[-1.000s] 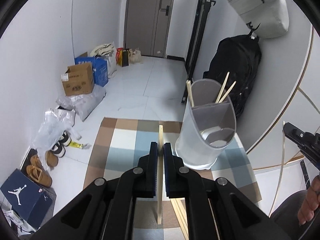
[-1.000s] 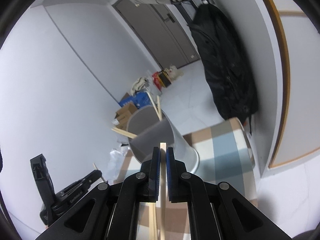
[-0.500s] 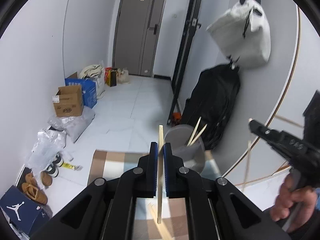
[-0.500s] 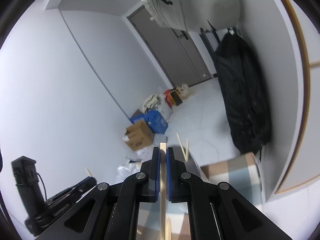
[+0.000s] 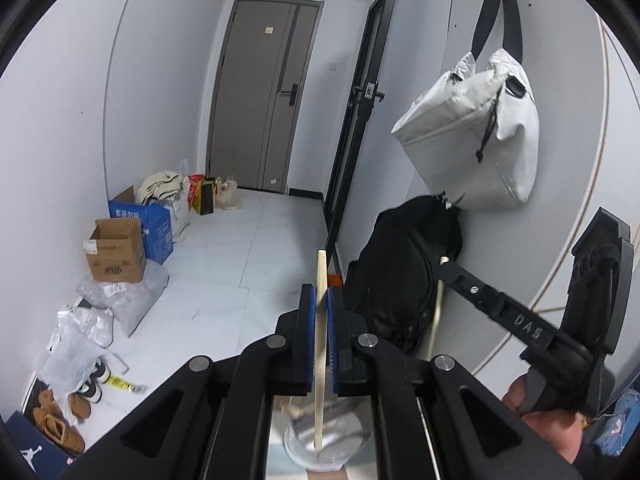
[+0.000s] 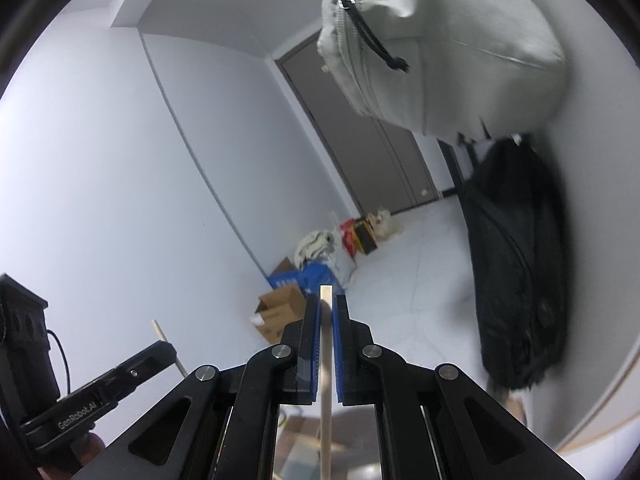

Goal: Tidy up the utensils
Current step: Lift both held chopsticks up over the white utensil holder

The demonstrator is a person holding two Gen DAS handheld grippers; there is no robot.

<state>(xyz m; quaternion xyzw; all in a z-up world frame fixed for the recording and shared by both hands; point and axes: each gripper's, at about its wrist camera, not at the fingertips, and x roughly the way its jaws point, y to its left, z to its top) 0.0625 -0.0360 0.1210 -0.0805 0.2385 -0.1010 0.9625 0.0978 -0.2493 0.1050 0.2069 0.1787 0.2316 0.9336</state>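
Observation:
My left gripper [image 5: 319,300] is shut on a wooden chopstick [image 5: 319,344] held upright; its lower end hangs over the grey utensil holder [image 5: 328,440], seen low between the jaws. My right gripper [image 6: 327,312] is shut on another wooden chopstick [image 6: 325,380], also upright, raised high. The right gripper shows in the left wrist view [image 5: 444,264] with its chopstick [image 5: 436,320]. The left gripper shows in the right wrist view [image 6: 168,348] with its chopstick tip [image 6: 160,330]. Loose chopsticks [image 6: 316,442] lie below on the mat.
A grey bag [image 5: 472,136] hangs on the right wall above a black backpack [image 5: 404,280]. Cardboard and blue boxes [image 5: 128,236], plastic bags and shoes [image 5: 60,420] line the left wall. A grey door [image 5: 264,112] is at the far end.
Both grippers have risen and tilted upward with their chopsticks. The holder has slid from mid-frame to the bottom of the left view. The two grippers have come closer together.

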